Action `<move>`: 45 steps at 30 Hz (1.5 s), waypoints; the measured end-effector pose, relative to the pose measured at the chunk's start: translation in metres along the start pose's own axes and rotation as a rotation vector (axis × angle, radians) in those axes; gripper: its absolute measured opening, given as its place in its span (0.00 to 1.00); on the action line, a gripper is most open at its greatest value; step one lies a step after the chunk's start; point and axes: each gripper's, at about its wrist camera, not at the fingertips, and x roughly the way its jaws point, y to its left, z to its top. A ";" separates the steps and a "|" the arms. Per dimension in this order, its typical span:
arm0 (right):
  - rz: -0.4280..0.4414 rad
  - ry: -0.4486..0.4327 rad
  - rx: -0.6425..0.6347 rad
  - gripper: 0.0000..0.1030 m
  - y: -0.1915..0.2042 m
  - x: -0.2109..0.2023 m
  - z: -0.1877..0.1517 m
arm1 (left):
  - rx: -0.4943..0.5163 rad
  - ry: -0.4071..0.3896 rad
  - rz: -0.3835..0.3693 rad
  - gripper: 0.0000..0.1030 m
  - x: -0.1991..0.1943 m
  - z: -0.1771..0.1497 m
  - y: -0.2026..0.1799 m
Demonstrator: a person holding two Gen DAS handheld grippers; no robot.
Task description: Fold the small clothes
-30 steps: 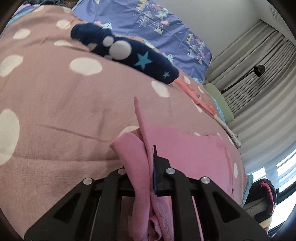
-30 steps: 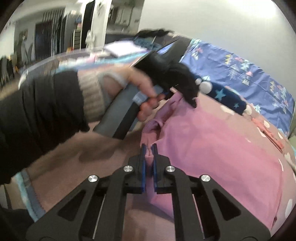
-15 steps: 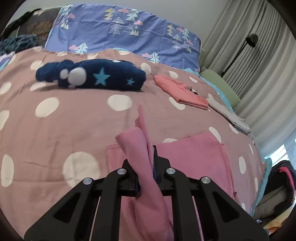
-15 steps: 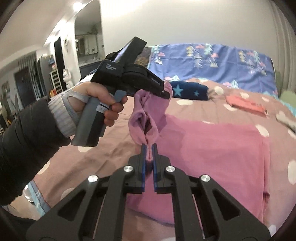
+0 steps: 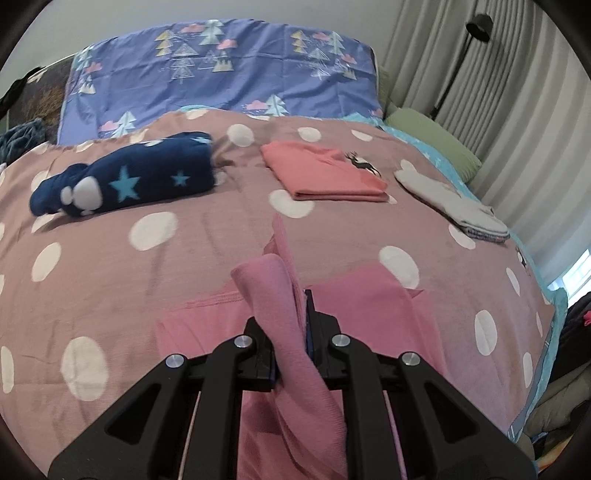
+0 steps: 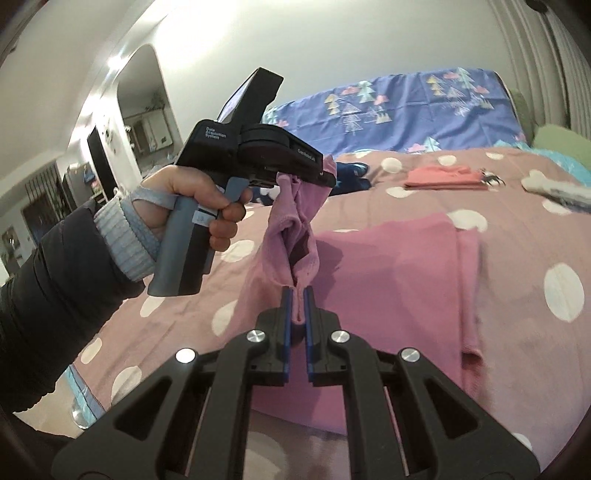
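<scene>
Your left gripper (image 5: pixel 291 321) has its fingers clamped narrow on a bunched fold of the pink garment (image 5: pixel 373 314); the cloth rises past the tips as a thin upright edge and hangs down between the finger arms. Your right gripper (image 6: pixel 298 314) also has its fingers pinched almost together on a small tuck of the same garment's edge. In the right wrist view the left gripper (image 6: pixel 325 176) is lifted above the bed, held by your left hand (image 6: pixel 192 206), with the cloth stretched in a twisted column from its tip down to the right fingers.

The rest of the garment lies flat on the bed (image 5: pixel 184 236), spreading to the right, with a doubled edge along its far right side. Bare dotted cover surrounds it on the left, ahead and to the right.

Further up the bed, well apart from the garment, three items lie in a row: a navy star bundle (image 5: pixel 125 182) on the left, a folded coral top (image 5: pixel 325 173) in the middle, and a folded grey-white piece (image 5: pixel 450 203) near the right edge. Behind them a purple pillow (image 5: pixel 221 70) stands against the wall. Curtains (image 5: pixel 517 92) and a black lamp (image 5: pixel 478 26) border the right side. Nothing lies between the fingers and the row.
</scene>
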 end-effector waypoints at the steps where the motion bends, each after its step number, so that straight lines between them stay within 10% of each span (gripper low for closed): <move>1: -0.001 -0.004 0.016 0.06 -0.008 -0.004 -0.002 | 0.011 0.007 0.000 0.10 0.003 0.000 -0.007; 14: -0.053 0.018 0.183 0.06 -0.080 -0.032 -0.030 | 0.207 0.122 0.042 0.10 0.076 -0.008 -0.115; 18: -0.044 0.073 0.237 0.06 -0.097 -0.023 -0.043 | 0.272 0.158 0.077 0.30 0.095 -0.018 -0.131; 22: 0.023 0.115 0.348 0.07 -0.118 -0.019 -0.054 | 0.286 0.069 0.098 0.58 0.062 -0.016 -0.132; 28: 0.068 0.127 0.400 0.07 -0.128 -0.019 -0.061 | 0.347 -0.088 0.154 0.76 -0.026 -0.046 -0.114; 38: 0.071 0.151 0.432 0.08 -0.134 -0.026 -0.060 | 0.392 0.051 0.250 0.76 -0.069 -0.199 -0.060; 42: 0.047 0.149 0.367 0.41 -0.120 -0.028 -0.055 | 0.305 0.052 0.246 0.79 -0.068 -0.219 -0.037; 45: -0.023 0.197 0.272 0.32 -0.104 -0.018 -0.054 | 0.259 0.033 0.214 0.79 -0.069 -0.224 -0.030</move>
